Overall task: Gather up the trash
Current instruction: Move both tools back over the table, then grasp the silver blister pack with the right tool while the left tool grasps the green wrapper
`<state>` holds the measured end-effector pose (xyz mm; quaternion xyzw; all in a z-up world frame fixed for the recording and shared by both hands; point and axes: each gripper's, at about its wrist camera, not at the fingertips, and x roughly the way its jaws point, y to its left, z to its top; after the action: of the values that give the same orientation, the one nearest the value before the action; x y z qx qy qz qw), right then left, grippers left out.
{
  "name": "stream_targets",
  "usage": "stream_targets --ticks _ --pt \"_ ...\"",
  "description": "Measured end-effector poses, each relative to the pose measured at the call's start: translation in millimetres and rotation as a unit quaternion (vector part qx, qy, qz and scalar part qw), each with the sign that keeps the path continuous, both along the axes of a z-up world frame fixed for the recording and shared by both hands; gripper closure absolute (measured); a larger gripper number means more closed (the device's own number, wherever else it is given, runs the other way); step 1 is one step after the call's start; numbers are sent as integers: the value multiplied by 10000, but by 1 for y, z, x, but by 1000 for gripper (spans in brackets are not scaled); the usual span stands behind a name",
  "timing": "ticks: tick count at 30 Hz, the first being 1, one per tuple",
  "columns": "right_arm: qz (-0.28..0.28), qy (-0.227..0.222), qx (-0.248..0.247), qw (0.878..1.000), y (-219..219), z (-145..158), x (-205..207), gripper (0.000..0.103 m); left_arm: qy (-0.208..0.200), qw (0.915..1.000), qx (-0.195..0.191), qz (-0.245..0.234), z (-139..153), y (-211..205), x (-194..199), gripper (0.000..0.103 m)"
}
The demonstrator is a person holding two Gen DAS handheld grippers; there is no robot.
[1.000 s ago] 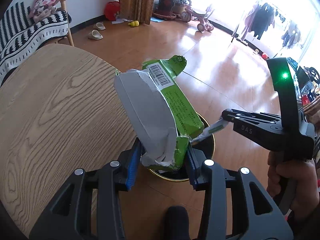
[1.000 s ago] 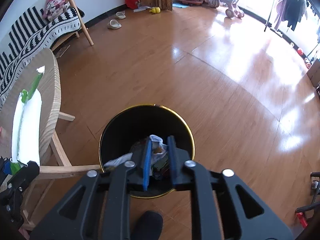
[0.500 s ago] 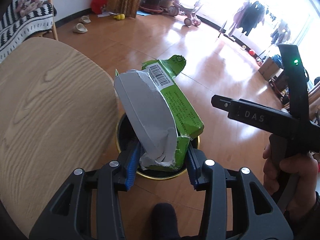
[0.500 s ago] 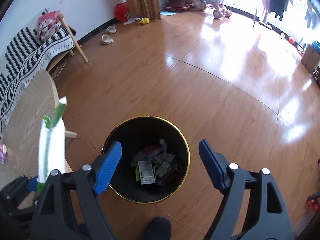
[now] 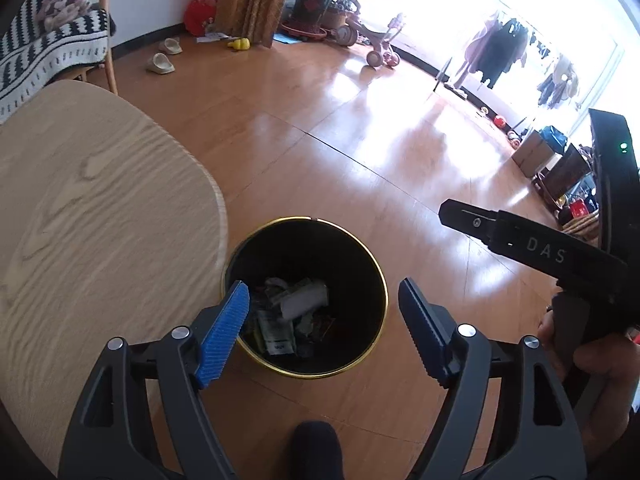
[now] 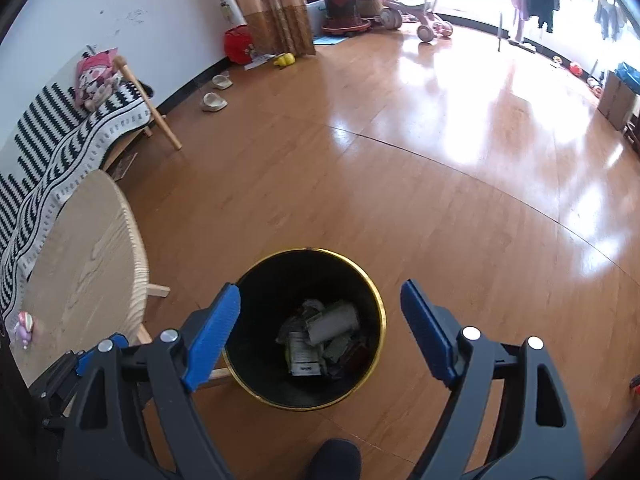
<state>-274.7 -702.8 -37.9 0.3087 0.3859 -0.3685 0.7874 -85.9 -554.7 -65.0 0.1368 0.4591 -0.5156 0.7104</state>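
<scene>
A black trash bin with a gold rim (image 5: 305, 219) stands on the wood floor beside the table. The green wrapper (image 5: 304, 300) lies inside it, grey side up, on top of other wrappers and scraps. My left gripper (image 5: 322, 284) hangs over the bin, its jaws opening with nothing between the blue pads. In the right wrist view the same bin (image 6: 308, 249) and wrapper (image 6: 332, 320) lie below my right gripper (image 6: 319, 285), whose jaws are also opening and hold nothing. A hand (image 5: 600, 360) holds the right tool at the right edge of the left wrist view.
A round wooden table (image 5: 100, 220) borders the bin on the left, with a small pink toy (image 6: 24, 326) near its edge. A bench with a striped blanket (image 6: 60, 132) stands by the wall. Slippers (image 5: 160, 64), a tricycle (image 5: 380, 48) and a clothes rack (image 5: 496, 52) are farther off.
The left jaws spread and the green wrapper fell from them into the bin. The right jaws let go of their scrap, opened wide, and the right gripper rose a little.
</scene>
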Motion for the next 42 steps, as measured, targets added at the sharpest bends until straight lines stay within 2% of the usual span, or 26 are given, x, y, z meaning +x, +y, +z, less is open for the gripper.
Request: stream_targets --ticks 4,8,10,14,21,27,29,32,35,39,42 --pt "379 -80 -36 9992 22 14 26 23 -165 9995 8 262 21 32 12 19" --pt "952 -191 -141 9952 61 32 65 23 -296 9974 7 657 44 82 35 17" --pt "1343 -270 -191 9904 91 44 93 23 -402 9945 -30 964 57 117 51 13" --pt "2039 -458 -73 9779 147 59 144 23 -504 9858 -90 1596 78 192 83 13" --pt "3275 -512 -158 9433 273 74 232 23 -952 9560 207 2766 88 346 126 13" --pt "3976 -462 44 9164 359 65 286 23 -1009 9284 514 3538 78 468 144 13" --pt "4158 -451 99 9083 382 62 299 23 -921 9228 578 3697 72 496 147 13" --pt "4569 -383 183 8885 426 52 323 25 -818 9136 646 3930 63 536 151 13" --pt "4966 -290 327 8669 463 39 339 33 -771 9088 810 4020 51 554 154 13" --pt "5443 -94 477 8375 502 21 358 44 -846 9130 1060 3848 40 554 150 13" --pt "5689 0 457 8212 523 14 368 51 -866 9173 1146 3715 32 554 147 13"
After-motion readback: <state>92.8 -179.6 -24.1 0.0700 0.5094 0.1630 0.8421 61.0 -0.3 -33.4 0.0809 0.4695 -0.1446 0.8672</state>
